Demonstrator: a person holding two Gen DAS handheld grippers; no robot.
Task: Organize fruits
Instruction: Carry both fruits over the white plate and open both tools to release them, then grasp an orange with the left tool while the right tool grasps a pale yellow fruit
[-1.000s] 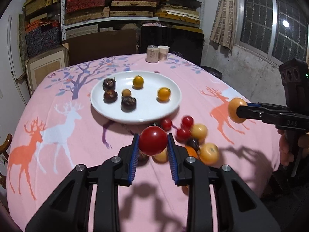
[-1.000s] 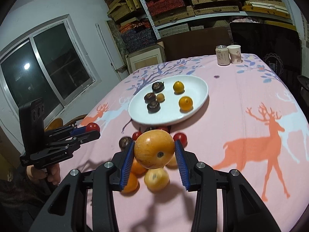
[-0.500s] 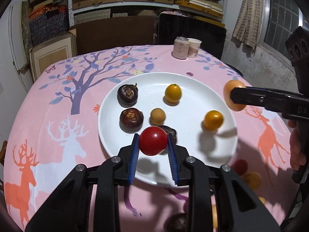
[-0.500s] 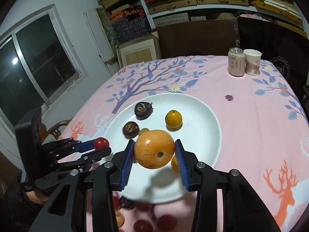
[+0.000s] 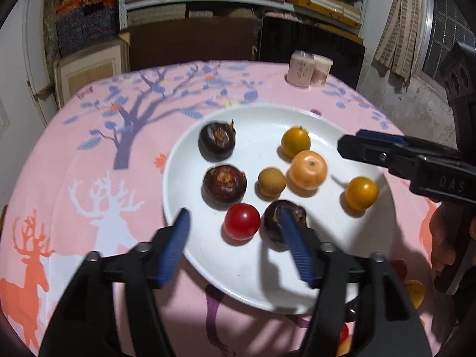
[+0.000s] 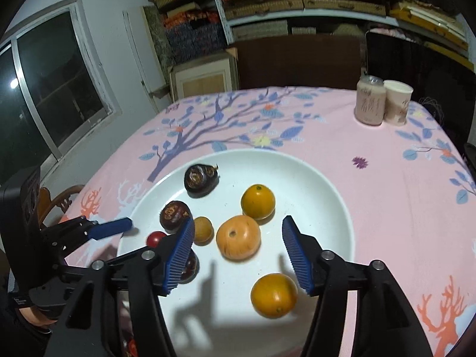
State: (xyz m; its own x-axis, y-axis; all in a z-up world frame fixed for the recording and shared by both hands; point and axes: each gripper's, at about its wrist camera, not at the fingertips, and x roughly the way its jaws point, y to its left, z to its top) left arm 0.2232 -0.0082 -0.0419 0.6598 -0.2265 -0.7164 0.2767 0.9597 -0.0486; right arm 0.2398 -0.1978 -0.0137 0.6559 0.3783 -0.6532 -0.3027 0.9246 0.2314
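A white plate [image 5: 300,116] [image 6: 327,184] holds several fruits on the pink tablecloth. My left gripper [image 5: 233,211] hovers over its near rim with its jaws opening. The red tomato [image 5: 241,221] [image 6: 155,238] lies free on the plate between them, touched by neither pad. My right gripper [image 6: 238,220] [image 5: 352,141] is also opening. The pale orange fruit [image 6: 238,237] [image 5: 308,169] rests on the plate between its blue pads, clear of both. Dark water chestnuts [image 5: 216,140], yellow-orange fruits [image 6: 257,201] and a small tan fruit [image 5: 271,181] lie around them.
A can [image 6: 369,101] and a paper cup [image 6: 397,101] stand at the table's far right. Loose fruits [image 5: 415,291] lie on the cloth by the plate's near edge. A hand [image 5: 443,238] grips the right tool. Shelves, a chair and windows ring the table.
Both grippers carried their fruit from above the loose pile to over the plate. Now both have opened; the tomato and the pale orange fruit sit on the plate.
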